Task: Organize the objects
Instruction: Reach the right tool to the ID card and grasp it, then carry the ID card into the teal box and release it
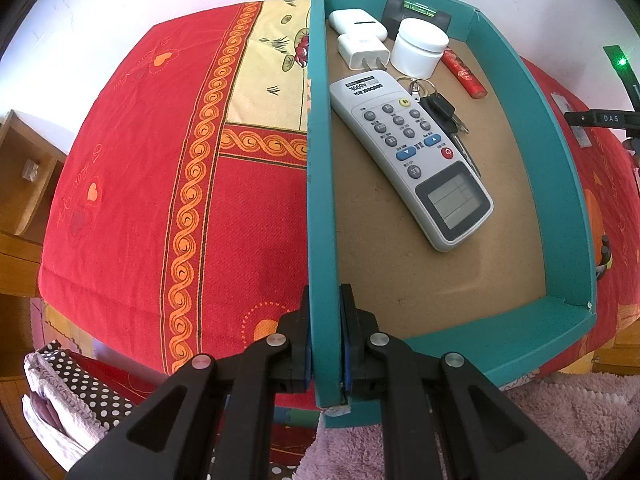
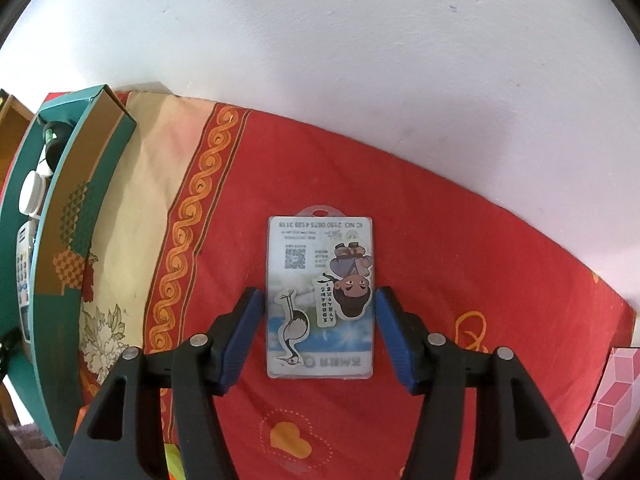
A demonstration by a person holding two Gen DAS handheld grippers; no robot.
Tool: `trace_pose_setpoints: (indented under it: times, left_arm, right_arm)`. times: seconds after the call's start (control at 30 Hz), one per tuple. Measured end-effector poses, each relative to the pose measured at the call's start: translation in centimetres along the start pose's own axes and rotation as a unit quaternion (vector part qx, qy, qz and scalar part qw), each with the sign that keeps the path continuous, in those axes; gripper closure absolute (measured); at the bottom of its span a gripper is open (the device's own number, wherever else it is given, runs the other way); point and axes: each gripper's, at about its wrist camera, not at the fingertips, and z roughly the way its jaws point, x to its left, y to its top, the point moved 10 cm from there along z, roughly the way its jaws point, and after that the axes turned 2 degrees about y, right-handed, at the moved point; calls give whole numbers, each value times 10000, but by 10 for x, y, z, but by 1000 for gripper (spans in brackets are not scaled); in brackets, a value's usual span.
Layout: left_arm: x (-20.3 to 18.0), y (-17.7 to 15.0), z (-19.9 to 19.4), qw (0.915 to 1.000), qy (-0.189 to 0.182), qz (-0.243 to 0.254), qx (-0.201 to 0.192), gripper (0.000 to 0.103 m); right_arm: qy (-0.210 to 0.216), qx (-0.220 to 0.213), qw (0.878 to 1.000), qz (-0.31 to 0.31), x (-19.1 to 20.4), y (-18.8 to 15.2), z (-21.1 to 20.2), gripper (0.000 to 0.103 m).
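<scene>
The red cloth (image 2: 460,248) fills the frame; at its left edge the teal box (image 1: 532,120) is pinched by its wall in the left gripper (image 1: 325,344). Mid-frame, the card (image 2: 320,300) lies flat between the right gripper (image 2: 320,334)'s half-open, untouching pads: close squarely on its long edges.

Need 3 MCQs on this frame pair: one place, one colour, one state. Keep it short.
1. Where does the remote lie?
A. in the box
B. on the cloth
C. on the card

2. What colour are the box walls?
A. pink
B. teal
C. white

3. What is the left claw doing?
A. hanging open
B. clamping the box wall
C. holding the card

Key: 1 A, it rests on the box's brown floor. 2 B, the walls show teal in both views. 3 B, its pads press either side of the wall; the card lies on the cloth between the right claw's pads.
</scene>
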Motion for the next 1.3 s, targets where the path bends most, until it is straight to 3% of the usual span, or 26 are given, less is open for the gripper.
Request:
trace_pose_setpoints:
  times: [0.07,0.13,0.37,0.4,0.57,0.67,0.93,1.07,1.17,1.3]
  left_arm:
    - [0,0,0,10000,-1,0,0,94]
    - [0,0,0,10000,-1,-1,0,94]
    - [0,0,0,10000,1,0,2,94]
    - [0,0,0,10000,2,-1,2,94]
    - [0,0,0,10000,1,-6,2,94]
    - [0,0,0,10000,2,-2,3,94]
    - [-1,1,0,10000,1,-4,0,94]
    - [0,0,0,10000,-4,-8,-5,94]
    - [0,0,0,10000,-5,-8,-1,94]
    - [0,0,0,10000,-1,5,1,94]
  right_arm:
    - [1,-36,10000,54,1,-1,-2,45]
    - [1,-69,9999,126,7,-27,-4,46]
    - [361,-312,9967,653,13,-29,-19,46]
    - [396,-355,9963,671,-2,-34,-29,46]
    - [608,-604,9947,569,17,-36,-61,46]
    - [803,-765,9928,454,37,-36,-86,46]
    - [1126,-990,9885,-207,135,-37,-125,46]
    - [1331,-911,9865,-291,184,-40,-114,46]
    - [1147,-804,9886,-548,216,-44,-97,46]
    - [405,-736,9898,-1146,244,-49,-79,46]
